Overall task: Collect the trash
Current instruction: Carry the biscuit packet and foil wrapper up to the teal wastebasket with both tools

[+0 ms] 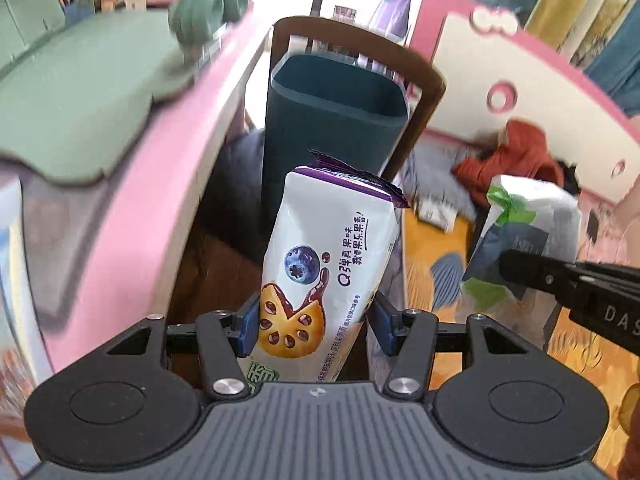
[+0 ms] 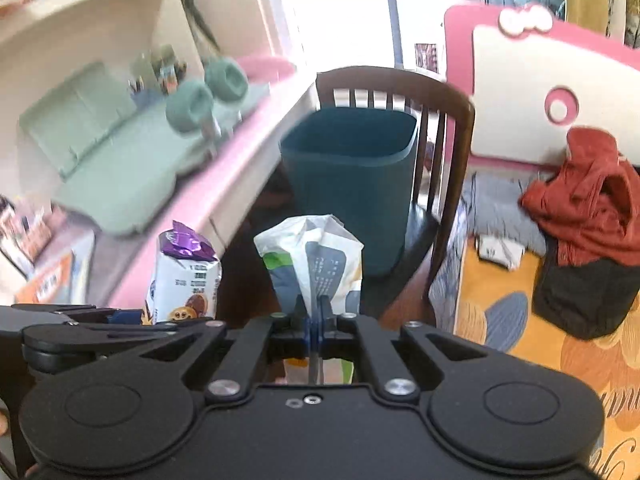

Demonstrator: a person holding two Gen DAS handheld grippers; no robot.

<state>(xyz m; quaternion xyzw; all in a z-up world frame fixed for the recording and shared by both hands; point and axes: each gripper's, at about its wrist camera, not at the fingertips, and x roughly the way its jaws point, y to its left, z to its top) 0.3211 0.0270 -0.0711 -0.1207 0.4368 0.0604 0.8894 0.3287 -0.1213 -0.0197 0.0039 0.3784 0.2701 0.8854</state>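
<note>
My left gripper [image 1: 312, 320] is shut on a white and purple blueberry biscuit packet [image 1: 324, 256], held upright in the air. It also shows in the right wrist view [image 2: 184, 276] at the left. My right gripper [image 2: 316, 312] is shut on a crumpled white, green and grey wrapper [image 2: 312, 264]; this wrapper shows in the left wrist view [image 1: 524, 224] at the right. A dark teal trash bin [image 1: 332, 120], open at the top, stands on a wooden chair just ahead of both grippers; it also shows in the right wrist view [image 2: 348, 176].
The dark wooden chair [image 2: 436, 136] holds the bin. A pink-edged desk [image 1: 132, 184] with a green mat [image 1: 76, 92] runs along the left. A pink and cream bed [image 2: 532, 92] with red clothing [image 2: 588, 200] is at the right. An orange patterned rug [image 2: 520, 320] covers the floor.
</note>
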